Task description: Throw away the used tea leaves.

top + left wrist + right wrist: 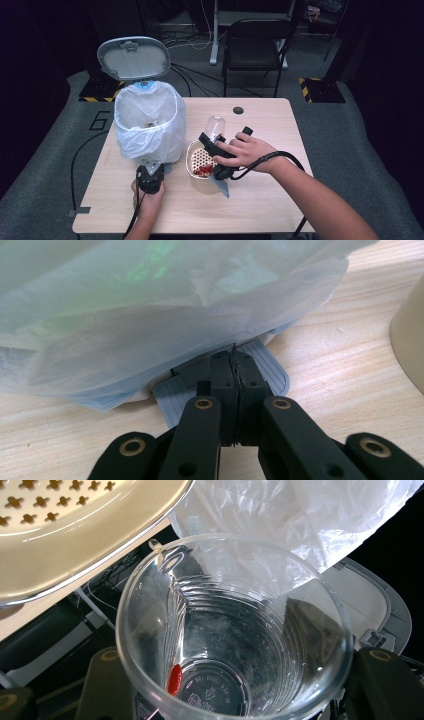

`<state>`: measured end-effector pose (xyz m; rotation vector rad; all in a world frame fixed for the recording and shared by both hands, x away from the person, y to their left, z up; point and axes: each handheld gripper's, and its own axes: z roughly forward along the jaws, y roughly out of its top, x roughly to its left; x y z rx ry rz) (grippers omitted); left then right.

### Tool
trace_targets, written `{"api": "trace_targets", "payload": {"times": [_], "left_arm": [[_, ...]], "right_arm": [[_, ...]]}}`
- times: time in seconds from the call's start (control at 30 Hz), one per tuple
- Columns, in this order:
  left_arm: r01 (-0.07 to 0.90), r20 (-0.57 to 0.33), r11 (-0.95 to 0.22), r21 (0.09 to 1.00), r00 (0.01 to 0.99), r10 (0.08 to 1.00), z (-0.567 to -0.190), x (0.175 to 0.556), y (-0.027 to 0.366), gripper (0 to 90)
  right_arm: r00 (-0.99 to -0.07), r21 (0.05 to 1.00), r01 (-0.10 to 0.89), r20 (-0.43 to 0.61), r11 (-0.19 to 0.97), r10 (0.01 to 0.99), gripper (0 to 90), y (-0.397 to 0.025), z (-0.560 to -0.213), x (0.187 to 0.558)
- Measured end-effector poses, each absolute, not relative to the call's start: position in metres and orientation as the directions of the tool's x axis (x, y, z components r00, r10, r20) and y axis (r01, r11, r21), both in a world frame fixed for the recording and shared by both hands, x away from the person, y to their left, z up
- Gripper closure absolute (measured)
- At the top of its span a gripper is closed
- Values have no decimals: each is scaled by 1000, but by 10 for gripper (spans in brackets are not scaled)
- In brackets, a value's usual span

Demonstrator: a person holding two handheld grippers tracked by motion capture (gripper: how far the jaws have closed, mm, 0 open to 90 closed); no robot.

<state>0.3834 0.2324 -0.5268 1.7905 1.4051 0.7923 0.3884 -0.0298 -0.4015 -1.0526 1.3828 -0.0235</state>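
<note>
The left tongs (235,390) press closed on the bin's pedal (260,371); the right tongs (216,142) grip a clear cup (215,126) at 12 o'clock of the strainer bowl (192,172) — a red bit (174,679) clings inside. Risk: the pedal slips and the lid (134,58) drops mid-tip.

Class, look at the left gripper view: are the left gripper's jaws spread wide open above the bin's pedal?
No. The left gripper has its jaws pressed together, resting on the grey ribbed pedal under the bag-lined bin.
</note>
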Motion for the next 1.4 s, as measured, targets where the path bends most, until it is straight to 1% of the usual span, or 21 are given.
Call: {"api": "trace_targets", "payload": {"times": [0.17, 0.23, 0.3, 0.33, 0.4, 0.43, 0.47, 0.5, 0.53, 0.57, 0.6, 0.63, 0.67, 0.87, 0.93, 0.97, 1.0, 1.07, 1.2, 1.37, 1.4], "left_arm": [[529, 20, -131, 839, 210, 977, -527, 384, 231, 890], [530, 50, -162, 832, 220, 974, -526, 383, 232, 890], [532, 51, -164, 831, 221, 974, -526, 383, 233, 889], [532, 49, -162, 831, 219, 974, -526, 383, 233, 890], [542, 66, -182, 821, 226, 972, -525, 383, 234, 889], [540, 58, -172, 824, 222, 973, -526, 383, 233, 889], [540, 27, -140, 830, 212, 977, -527, 383, 232, 889], [537, 36, -151, 830, 217, 975, -527, 383, 232, 889], [537, 36, -151, 830, 218, 975, -527, 383, 232, 890], [539, 34, -150, 829, 219, 975, -527, 383, 233, 889], [538, 34, -149, 830, 218, 975, -527, 383, 232, 890], [538, 34, -149, 829, 218, 975, -527, 383, 232, 889], [538, 35, -150, 829, 218, 975, -527, 383, 232, 889], [538, 35, -150, 829, 218, 975, -527, 383, 232, 889], [538, 36, -151, 829, 219, 975, -527, 383, 233, 889], [539, 35, -150, 829, 219, 975, -527, 383, 233, 890], [539, 35, -150, 829, 219, 975, -527, 383, 233, 890], [538, 35, -150, 829, 218, 975, -527, 383, 232, 889], [539, 35, -150, 829, 218, 975, -527, 383, 233, 890], [537, 35, -150, 830, 218, 975, -527, 383, 233, 889], [537, 35, -150, 830, 218, 975, -527, 383, 233, 889]], "right_arm": [[194, -545, -598, -809, 587, -555, 384, -27, -394, 388], [167, -522, -610, -820, 595, -548, 384, -27, -391, 388], [166, -509, -624, -828, 593, -536, 384, -26, -390, 389], [206, -507, -648, -835, 568, -510, 384, -26, -390, 392], [187, -494, -659, -838, 567, -514, 384, -25, -387, 392], [178, -483, -665, -843, 570, -507, 384, -25, -387, 393], [173, -492, -658, -835, 570, -522, 384, -25, -384, 393], [153, -463, -673, -850, 576, -504, 384, -25, -384, 394], [145, -464, -671, -847, 579, -511, 384, -25, -381, 395], [169, -463, -664, -858, 587, -485, 384, -24, -378, 396], [116, -428, -660, -870, 617, -479, 384, -27, -378, 396], [135, -437, -673, -866, 597, -482, 384, -25, -375, 397], [131, -425, -676, -873, 602, -469, 384, -25, -374, 398], [84, -373, -694, -892, 616, -444, 385, -24, -367, 398], [25, -358, -676, -885, 644, -465, 385, -24, -362, 396], [-48, -334, -659, -876, 674, -481, 384, -24, -360, 394], [-52, -327, -660, -878, 676, -475, 385, -24, -358, 395], [-97, -294, -665, -877, 687, -470, 385, -24, -355, 396], [-222, -197, -665, -869, 720, -443, 387, -22, -350, 399], [-325, -109, -650, -855, 752, -404, 389, -19, -341, 402], [-365, -73, -638, -848, 767, -384, 389, -18, -339, 403]]}}
